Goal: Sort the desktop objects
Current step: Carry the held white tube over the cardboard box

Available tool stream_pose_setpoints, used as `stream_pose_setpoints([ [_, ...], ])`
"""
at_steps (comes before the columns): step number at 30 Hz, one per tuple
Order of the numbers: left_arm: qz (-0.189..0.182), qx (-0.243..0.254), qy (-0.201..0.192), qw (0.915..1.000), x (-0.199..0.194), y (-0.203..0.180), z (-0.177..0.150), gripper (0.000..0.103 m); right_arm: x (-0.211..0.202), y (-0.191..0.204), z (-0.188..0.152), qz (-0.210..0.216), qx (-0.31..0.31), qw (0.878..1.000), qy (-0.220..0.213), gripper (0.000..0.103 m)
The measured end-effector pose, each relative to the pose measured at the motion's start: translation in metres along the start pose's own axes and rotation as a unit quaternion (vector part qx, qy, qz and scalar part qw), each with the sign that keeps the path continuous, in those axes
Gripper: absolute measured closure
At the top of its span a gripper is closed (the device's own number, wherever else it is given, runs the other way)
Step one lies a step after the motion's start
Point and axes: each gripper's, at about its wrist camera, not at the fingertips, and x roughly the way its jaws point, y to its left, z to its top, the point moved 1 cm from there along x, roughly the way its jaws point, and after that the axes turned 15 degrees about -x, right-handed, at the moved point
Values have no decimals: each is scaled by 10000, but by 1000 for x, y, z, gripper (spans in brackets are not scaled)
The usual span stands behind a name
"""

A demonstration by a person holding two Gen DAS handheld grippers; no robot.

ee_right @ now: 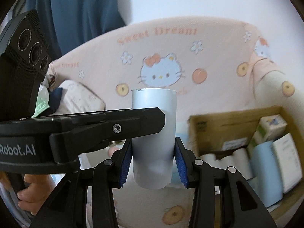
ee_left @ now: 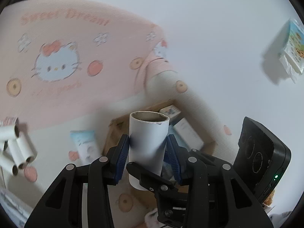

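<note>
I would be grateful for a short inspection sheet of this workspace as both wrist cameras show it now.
Surface: pink cartoon-cat cloth, blurred.
Job's things: left tube upright between the left gripper's pads; right tube upright between the right gripper's pads; cardboard box holding cartons and white rolls.
Clutter: loose white tubes, cream tube, tissue pack.
Grippers: both shut on a tube; the left gripper's finger crosses the right view.
Cables: nothing seen.
Surroundings: pale wall, blue fabric, a hand on a handle.
</note>
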Motion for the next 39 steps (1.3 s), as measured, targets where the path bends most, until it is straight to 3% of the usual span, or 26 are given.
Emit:
stream_pose_setpoints([
  [10, 111, 651, 245, 9975, 33, -58, 14, 58, -25, -48, 6, -362, 219, 9990, -152, 63],
  [19, 526, 982, 1011, 9886, 86, -85, 24, 59, -9, -98, -9, -28, 605, 9974, 402, 63],
  [25, 484, 530, 1656, 9836, 126, -76, 37, 64, 9, -136, -26, 421, 1303, 9891, 550, 63],
  [29, 634, 29, 2122, 9752, 150, -62, 42, 70, 30, -154, -41, 642, 1647, 9796, 955, 63],
  [32, 880, -128, 2312, 9688, 168, -51, 40, 70, 45, -157, -46, 635, 1573, 9780, 1218, 63],
  [39, 1157, -127, 2436, 9629, 190, -37, 30, 72, 81, -165, -60, 888, 1665, 9649, 1825, 63],
])
